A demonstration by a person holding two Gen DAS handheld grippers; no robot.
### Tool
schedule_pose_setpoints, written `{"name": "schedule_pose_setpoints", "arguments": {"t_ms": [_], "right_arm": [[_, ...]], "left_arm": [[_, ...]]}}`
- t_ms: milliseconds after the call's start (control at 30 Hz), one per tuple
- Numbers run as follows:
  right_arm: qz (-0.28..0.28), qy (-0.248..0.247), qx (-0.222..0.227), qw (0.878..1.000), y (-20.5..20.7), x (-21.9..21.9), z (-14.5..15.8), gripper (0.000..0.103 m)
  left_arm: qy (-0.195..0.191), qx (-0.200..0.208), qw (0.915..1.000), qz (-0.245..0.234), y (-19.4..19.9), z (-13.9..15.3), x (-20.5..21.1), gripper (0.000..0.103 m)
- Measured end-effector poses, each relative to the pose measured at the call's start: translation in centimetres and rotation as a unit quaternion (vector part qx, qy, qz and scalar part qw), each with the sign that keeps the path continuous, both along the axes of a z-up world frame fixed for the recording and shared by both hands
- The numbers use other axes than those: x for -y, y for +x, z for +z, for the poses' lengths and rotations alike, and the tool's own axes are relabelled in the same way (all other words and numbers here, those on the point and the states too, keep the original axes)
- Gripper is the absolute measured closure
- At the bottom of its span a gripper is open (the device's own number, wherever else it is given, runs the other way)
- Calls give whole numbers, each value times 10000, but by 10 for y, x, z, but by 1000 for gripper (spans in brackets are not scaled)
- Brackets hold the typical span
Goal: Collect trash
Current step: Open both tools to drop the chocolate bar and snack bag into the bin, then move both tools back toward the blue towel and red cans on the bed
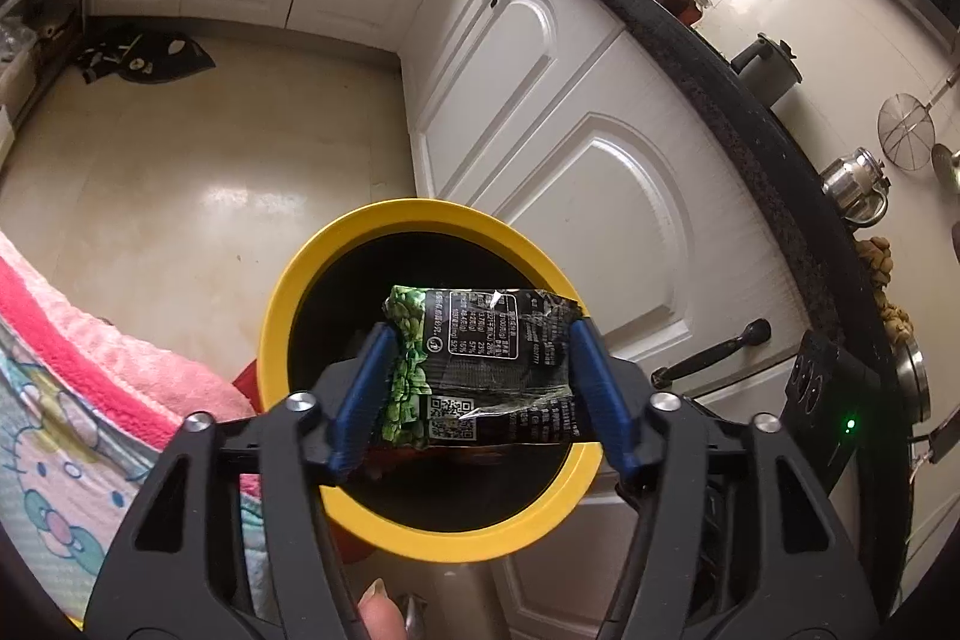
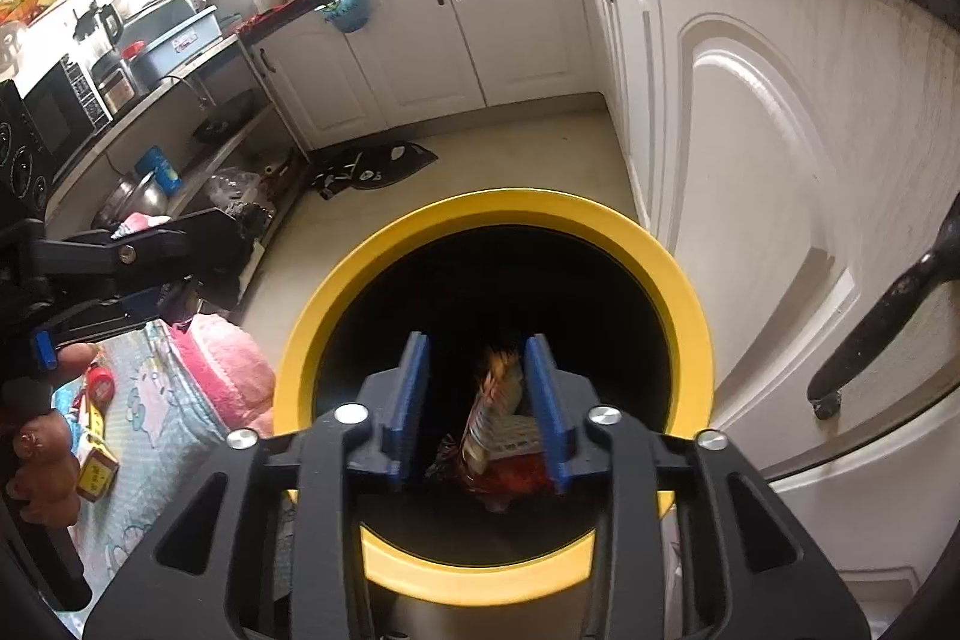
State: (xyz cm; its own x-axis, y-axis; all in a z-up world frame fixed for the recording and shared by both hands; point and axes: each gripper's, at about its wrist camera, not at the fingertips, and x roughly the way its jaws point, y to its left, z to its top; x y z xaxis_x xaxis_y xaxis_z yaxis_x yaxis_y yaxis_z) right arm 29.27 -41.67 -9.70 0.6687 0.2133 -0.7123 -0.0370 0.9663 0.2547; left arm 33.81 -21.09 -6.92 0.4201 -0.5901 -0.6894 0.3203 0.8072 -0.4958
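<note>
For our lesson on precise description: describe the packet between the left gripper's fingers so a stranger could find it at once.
Find the round yellow-rimmed bin on the floor beside the white cabinet doors. Over its dark mouth, between two blue pads, sits a crinkled black plastic packet. Its green pea picture and white QR code mark it out.

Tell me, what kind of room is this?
Most likely a home kitchen: white cabinets under a dark countertop, a kettle standing on it, and a microwave on the far shelf.
</note>
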Motion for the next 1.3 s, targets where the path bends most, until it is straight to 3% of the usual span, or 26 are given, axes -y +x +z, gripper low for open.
{"name": "schedule_pose_setpoints", "arguments": {"t_ms": [100,233,267,500,633,1300], "right_arm": [[-56,-31,-48,10000,-1,2,-1,57],[-79,-143,-27,9999,-8,1,1,47],[-78,-180,-19,9998,-9,0,2,45],[-109,-276,235,9993,-22,-7,21,31],[-88,-314,418,9986,-29,-13,37,26],[211,-294,969,9946,-61,-41,81,21]], "left_arm": [[12,-35,10000,87,1,-1,-3,35],[74,35,9997,210,-2,3,-11,12],[122,62,9996,257,-4,5,-14,11],[493,398,9967,512,-18,23,-33,11],[509,537,9952,643,-27,33,-46,11],[441,1030,9846,1341,-80,71,-104,11]]}}
